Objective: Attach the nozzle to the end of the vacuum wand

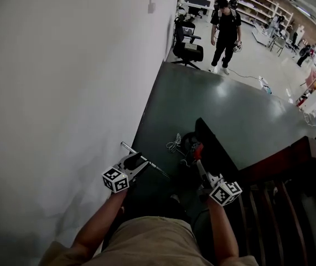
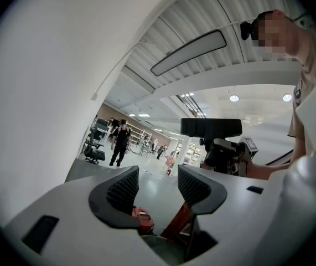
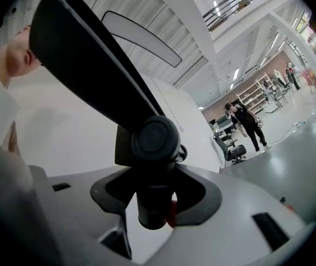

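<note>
The black floor nozzle (image 1: 216, 148) has a wide flat head and a round neck with a red part. My right gripper (image 1: 201, 165) is shut on that neck, and in the right gripper view the neck (image 3: 153, 165) fills the jaws (image 3: 155, 195) while the head (image 3: 91, 65) sticks up to the left. The thin silver wand (image 1: 159, 169) lies slanted by the wall, passing under my left gripper (image 1: 141, 162). The left gripper view shows its jaws (image 2: 158, 184) open with nothing between them, and the nozzle (image 2: 210, 127) held off to the right.
A white wall (image 1: 63, 93) runs along the left. The dark vacuum body (image 1: 190, 143) and a coiled cable (image 1: 174, 144) lie on the green floor (image 1: 241, 104). Wooden slats (image 1: 279, 204) stand at the right. A person (image 1: 226, 32) and an office chair (image 1: 186, 49) are far ahead.
</note>
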Motion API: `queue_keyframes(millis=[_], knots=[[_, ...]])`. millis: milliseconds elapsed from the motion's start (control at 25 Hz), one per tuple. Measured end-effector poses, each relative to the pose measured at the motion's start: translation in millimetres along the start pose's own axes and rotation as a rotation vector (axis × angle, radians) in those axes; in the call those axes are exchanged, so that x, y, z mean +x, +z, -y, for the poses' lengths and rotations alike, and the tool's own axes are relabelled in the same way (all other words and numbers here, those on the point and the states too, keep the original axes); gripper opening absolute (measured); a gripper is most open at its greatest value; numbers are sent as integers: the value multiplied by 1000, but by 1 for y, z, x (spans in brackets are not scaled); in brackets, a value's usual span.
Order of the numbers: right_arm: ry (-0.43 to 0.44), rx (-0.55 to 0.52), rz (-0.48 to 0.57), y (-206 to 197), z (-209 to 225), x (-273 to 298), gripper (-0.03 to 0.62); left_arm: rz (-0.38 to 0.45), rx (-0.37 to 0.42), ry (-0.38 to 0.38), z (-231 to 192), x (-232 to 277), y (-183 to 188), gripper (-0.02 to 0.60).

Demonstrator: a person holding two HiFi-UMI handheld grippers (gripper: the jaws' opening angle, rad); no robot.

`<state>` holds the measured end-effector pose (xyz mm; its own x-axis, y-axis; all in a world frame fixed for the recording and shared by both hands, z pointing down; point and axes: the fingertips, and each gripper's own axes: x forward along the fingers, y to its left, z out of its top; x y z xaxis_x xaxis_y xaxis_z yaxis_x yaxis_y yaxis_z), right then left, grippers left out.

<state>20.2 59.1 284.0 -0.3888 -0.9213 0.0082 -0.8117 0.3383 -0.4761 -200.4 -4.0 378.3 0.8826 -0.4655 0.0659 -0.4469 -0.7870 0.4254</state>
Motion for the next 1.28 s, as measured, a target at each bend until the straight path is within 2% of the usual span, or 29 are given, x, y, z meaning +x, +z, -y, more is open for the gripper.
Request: queue_keyframes(millis=[440, 680, 1000, 1280], knots=[[102, 26, -91, 32, 85, 59, 193, 11, -10, 147, -28, 73, 23, 230], [193, 28, -119, 46, 120, 86, 193, 21, -36, 238, -48, 105, 11, 230], [247, 75, -163, 36, 150, 126, 193, 40, -98, 342, -72, 110, -10, 230], [236, 86, -218, -8, 161, 183, 193, 26, -166, 465, -140, 96, -49, 230]])
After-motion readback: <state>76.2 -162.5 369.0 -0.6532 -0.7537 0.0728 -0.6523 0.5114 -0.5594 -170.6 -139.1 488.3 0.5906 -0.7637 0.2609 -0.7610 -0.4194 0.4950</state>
